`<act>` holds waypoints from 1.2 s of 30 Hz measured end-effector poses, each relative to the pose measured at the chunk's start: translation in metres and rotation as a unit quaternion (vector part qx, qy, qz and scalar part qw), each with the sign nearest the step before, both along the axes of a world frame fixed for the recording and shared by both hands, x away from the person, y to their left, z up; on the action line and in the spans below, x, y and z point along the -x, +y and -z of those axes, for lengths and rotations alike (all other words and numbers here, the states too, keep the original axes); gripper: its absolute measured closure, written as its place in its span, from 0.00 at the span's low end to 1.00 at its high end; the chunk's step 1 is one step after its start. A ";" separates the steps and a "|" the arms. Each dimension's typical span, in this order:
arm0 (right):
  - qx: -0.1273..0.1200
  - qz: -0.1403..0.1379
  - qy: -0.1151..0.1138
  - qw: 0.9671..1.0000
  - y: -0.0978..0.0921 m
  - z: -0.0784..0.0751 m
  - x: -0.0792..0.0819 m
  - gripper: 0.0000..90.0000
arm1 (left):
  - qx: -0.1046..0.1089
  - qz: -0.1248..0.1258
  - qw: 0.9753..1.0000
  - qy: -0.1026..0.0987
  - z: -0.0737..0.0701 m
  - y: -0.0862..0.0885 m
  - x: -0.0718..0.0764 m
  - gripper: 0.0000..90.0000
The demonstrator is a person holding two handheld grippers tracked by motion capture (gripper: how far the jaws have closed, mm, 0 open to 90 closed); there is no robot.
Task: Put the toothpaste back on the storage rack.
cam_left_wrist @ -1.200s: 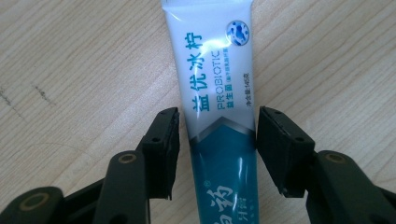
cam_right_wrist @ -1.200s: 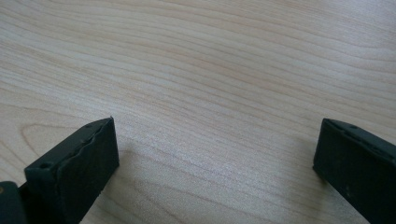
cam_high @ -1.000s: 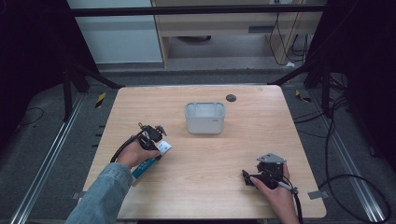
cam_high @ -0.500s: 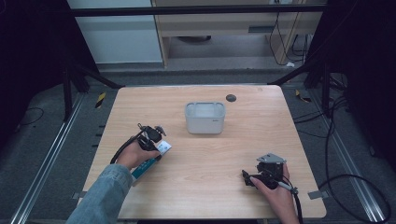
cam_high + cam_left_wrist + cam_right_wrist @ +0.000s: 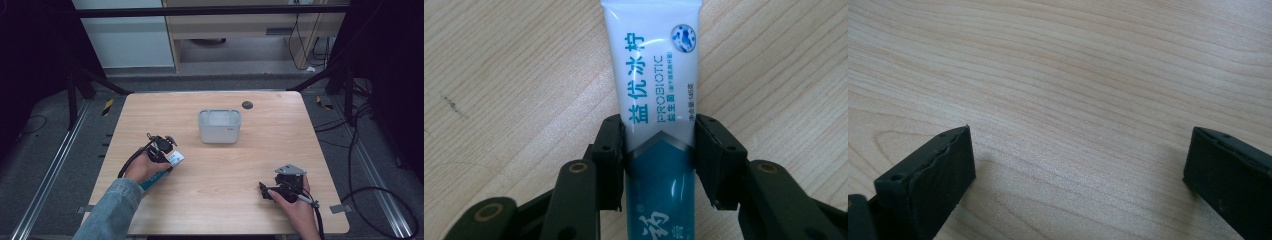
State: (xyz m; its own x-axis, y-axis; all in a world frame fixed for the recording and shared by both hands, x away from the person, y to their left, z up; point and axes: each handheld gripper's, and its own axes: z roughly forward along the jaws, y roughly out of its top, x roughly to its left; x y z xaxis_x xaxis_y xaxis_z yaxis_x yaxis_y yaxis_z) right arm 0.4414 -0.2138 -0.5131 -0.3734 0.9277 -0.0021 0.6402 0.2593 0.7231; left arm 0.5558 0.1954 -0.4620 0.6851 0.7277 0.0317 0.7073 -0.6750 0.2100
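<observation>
White-and-teal toothpaste tube [image 5: 659, 100] sits clamped in the left gripper [image 5: 659, 165]; right gripper [image 5: 1078, 165] rests wide open, empty.

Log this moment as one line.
left gripper: shut on toothpaste tube, on table | right gripper: open, empty | bin: beyond, centre

On the tabletop [image 5: 220, 190], the grey bin [image 5: 219, 126] stands at the centre toward 12 o'clock, a dark disc [image 5: 247, 104] just beyond; bare wood lies between both hands.
</observation>
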 end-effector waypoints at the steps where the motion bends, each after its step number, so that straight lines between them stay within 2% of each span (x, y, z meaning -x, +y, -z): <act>1: 0.001 0.000 -0.001 1.000 0.000 0.000 0.000 0.00 | -0.001 0.002 1.000 0.000 0.000 0.000 0.000 0.65; 2: 0.002 -0.001 -0.001 1.000 0.000 0.000 0.000 0.00 | -0.005 0.009 1.000 -0.002 0.000 0.000 0.001 0.66; 10: 0.001 -0.002 -0.002 1.000 0.000 0.000 0.000 0.00 | -0.014 0.017 1.000 -0.022 -0.001 -0.004 0.007 0.72; 17: 0.001 -0.003 -0.001 1.000 0.000 0.000 0.000 0.00 | -0.012 0.024 0.999 -0.017 -0.003 -0.003 0.006 0.80; 22: 0.004 -0.006 -0.002 1.000 0.000 0.000 0.000 0.00 | 0.007 0.025 0.999 -0.019 -0.006 0.002 0.008 0.86; 29: 0.003 -0.006 -0.002 1.000 0.000 0.000 0.000 0.00 | 0.032 0.018 0.999 -0.021 -0.010 0.013 0.011 0.88; 32: 0.003 -0.006 -0.002 1.000 0.000 0.000 0.000 0.00 | 0.049 0.008 0.998 -0.038 -0.019 0.020 0.016 0.88; 36: -0.002 -0.003 0.002 1.000 0.000 0.000 0.001 0.00 | 0.067 0.005 0.995 -0.072 -0.037 0.028 0.022 0.88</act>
